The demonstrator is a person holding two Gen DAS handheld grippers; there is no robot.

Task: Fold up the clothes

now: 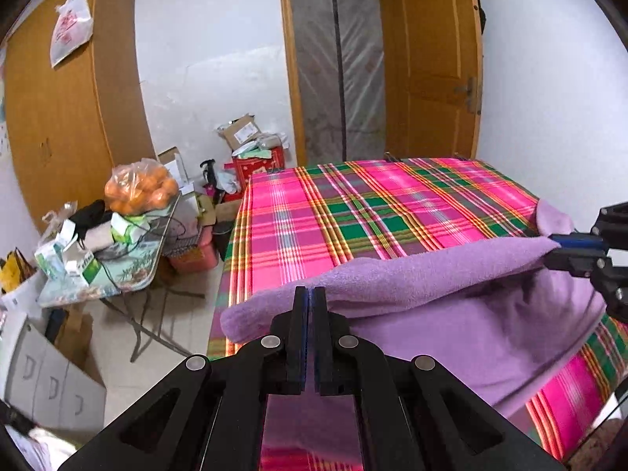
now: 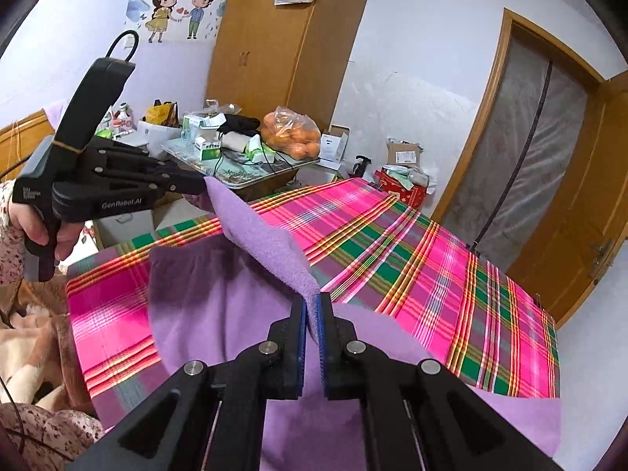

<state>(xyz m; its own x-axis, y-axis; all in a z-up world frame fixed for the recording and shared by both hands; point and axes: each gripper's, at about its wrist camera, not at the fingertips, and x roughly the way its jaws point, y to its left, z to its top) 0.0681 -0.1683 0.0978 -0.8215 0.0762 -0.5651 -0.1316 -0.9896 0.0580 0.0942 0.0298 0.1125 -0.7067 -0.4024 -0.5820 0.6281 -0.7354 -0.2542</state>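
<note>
While both tools are raised above the bed, a soft lilac fleece garment (image 1: 451, 314) hangs between them and drapes onto the pink, green and yellow plaid bedsheet (image 1: 353, 212); its lower part lies spread on the sheet near the bed's front edge. The left tool (image 1: 310, 294) has its two black fingers pressed together on a fold of the fleece, the blue pads all but touching, with fabric visible between them; the right tool (image 1: 565, 245), seen at the right margin of the left wrist view, is likewise clamped on the garment's far corner. In the right wrist view the right tool (image 2: 313, 302) pinches a raised edge of the fleece, and that edge runs taut up to the left tool (image 2: 196, 184), which a hand (image 2: 35, 223) in a floral sleeve grips by the handle. Beside the bed stands a folding worktop with a patterned surface (image 1: 129, 271); it carries a clear plastic bag of oranges (image 1: 141, 188), small green and white cartons (image 1: 84, 267) and dark items that cannot be identified. A tall wooden wardrobe (image 1: 66, 117) stands behind it; a wooden door (image 1: 431, 59) stands open beyond the bed.
</note>
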